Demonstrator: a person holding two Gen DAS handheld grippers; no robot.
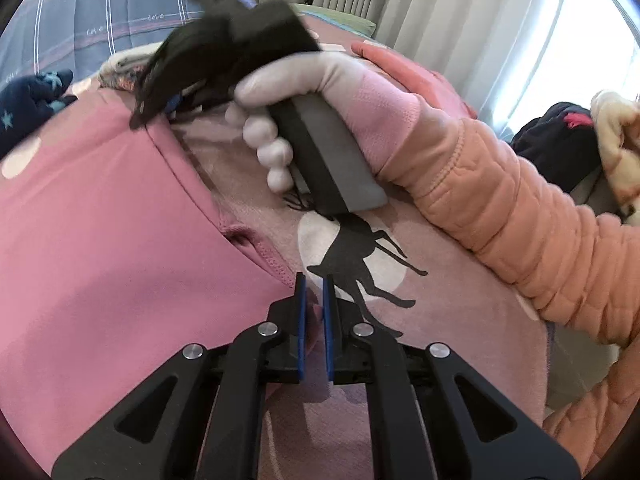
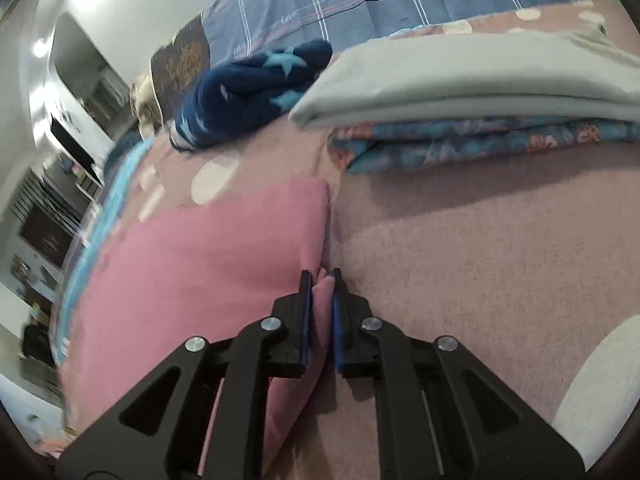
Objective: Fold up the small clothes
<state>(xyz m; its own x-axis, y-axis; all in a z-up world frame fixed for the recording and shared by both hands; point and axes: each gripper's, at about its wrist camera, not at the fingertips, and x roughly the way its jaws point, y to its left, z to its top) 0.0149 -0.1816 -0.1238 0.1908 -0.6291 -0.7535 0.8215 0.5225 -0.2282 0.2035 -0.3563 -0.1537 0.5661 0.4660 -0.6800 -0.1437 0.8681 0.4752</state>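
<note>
Two garments folded, the pink one mid-fold on the bed.
Both the left hand-held gripper [image 1: 314, 312] and the right hand-held gripper [image 2: 321, 312] pinch the soft pink cotton garment [image 2: 208, 248]; the folded grey cloth [image 2: 460, 84] and the floral blue cloth [image 2: 472, 140] sit stacked at upper right.

Plaid quilt [image 2: 360, 4], curtains [image 1: 460, 20], spotted bedspread [image 2: 480, 240], dark shelving [image 2: 44, 236].

Plain pink garment [image 2: 208, 264], dusty-pink bedspread [image 2: 460, 260] with white dots, navy star-print cloth [image 2: 256, 80]

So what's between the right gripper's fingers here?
A pinched edge of the pink garment sits between the right gripper pads, seen in the right wrist view.
</note>
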